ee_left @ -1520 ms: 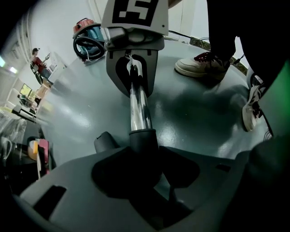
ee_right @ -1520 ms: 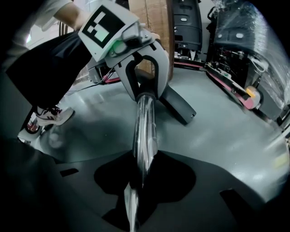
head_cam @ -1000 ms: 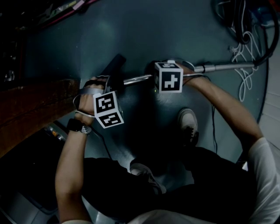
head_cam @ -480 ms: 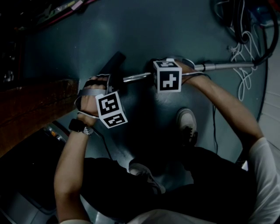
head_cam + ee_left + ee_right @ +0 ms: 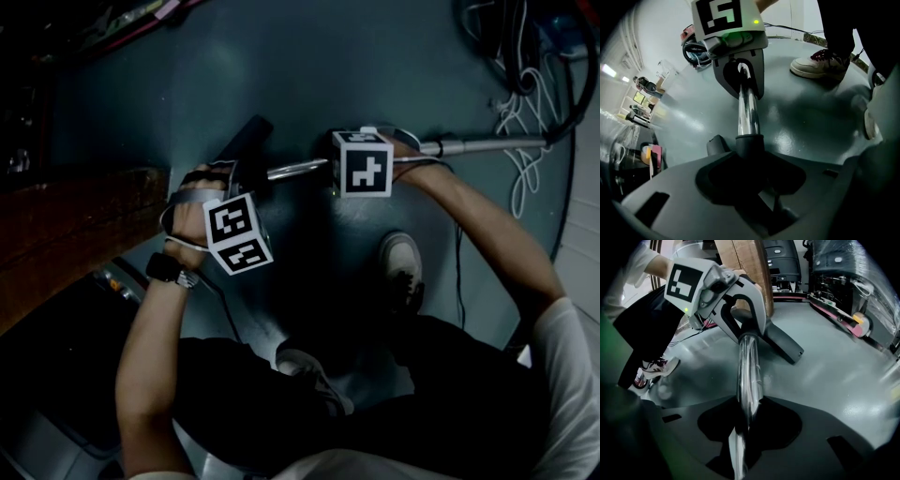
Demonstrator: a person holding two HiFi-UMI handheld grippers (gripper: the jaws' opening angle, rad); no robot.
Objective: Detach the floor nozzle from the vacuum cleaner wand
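The chrome wand (image 5: 478,143) lies across the green floor and ends at the black floor nozzle (image 5: 246,139). My left gripper (image 5: 228,176) points down at the nozzle end. In the left gripper view its jaws are closing on the nozzle's black neck (image 5: 750,143), where the wand (image 5: 747,112) enters it. My right gripper (image 5: 364,141) is shut on the wand further along. The right gripper view shows the tube (image 5: 749,371) running from my right gripper (image 5: 745,427) to the left gripper (image 5: 743,326), with the nozzle (image 5: 785,345) behind it.
The person's shoes (image 5: 403,262) (image 5: 314,370) stand on the floor just below the wand. A tangle of white and black cables (image 5: 520,112) lies at the upper right. A wooden board (image 5: 75,225) and dark equipment (image 5: 66,375) stand at the left.
The left gripper's marker cube has shifted slightly to the right and tilted a little. The right gripper, the wand and the nozzle have stayed in place.
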